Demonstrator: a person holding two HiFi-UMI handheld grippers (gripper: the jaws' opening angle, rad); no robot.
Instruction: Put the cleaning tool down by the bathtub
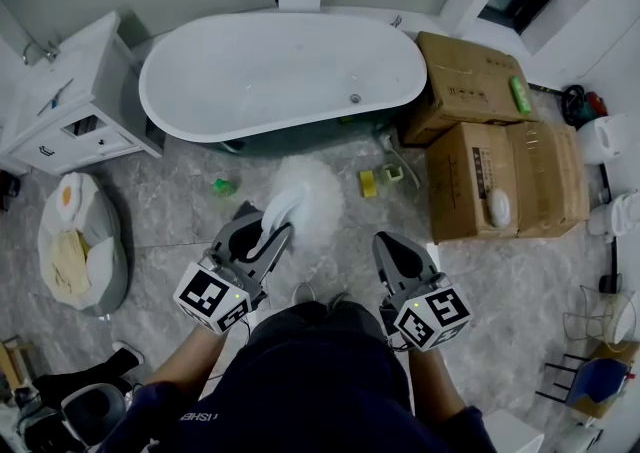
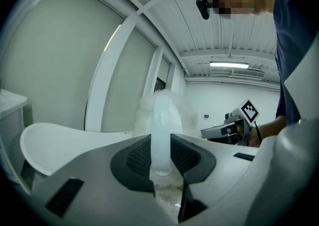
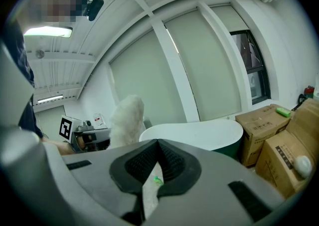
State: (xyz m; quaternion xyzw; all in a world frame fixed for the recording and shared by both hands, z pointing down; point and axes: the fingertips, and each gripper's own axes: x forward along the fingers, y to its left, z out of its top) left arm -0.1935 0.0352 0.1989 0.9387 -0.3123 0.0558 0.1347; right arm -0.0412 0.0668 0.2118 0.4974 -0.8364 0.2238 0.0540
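The cleaning tool is a white fluffy duster on a pale handle. My left gripper is shut on that handle, and the fluffy head sticks out ahead of the jaws, over the grey floor just short of the white bathtub. In the left gripper view the duster head rises in front of the tub rim. My right gripper hangs beside it on the right, jaws together, with nothing between them. The right gripper view shows the duster and the tub past the closed right gripper.
Cardboard boxes stand right of the tub, a white cabinet left of it. A pale cushion lies at the left. Small green and yellow items lie on the floor near the tub.
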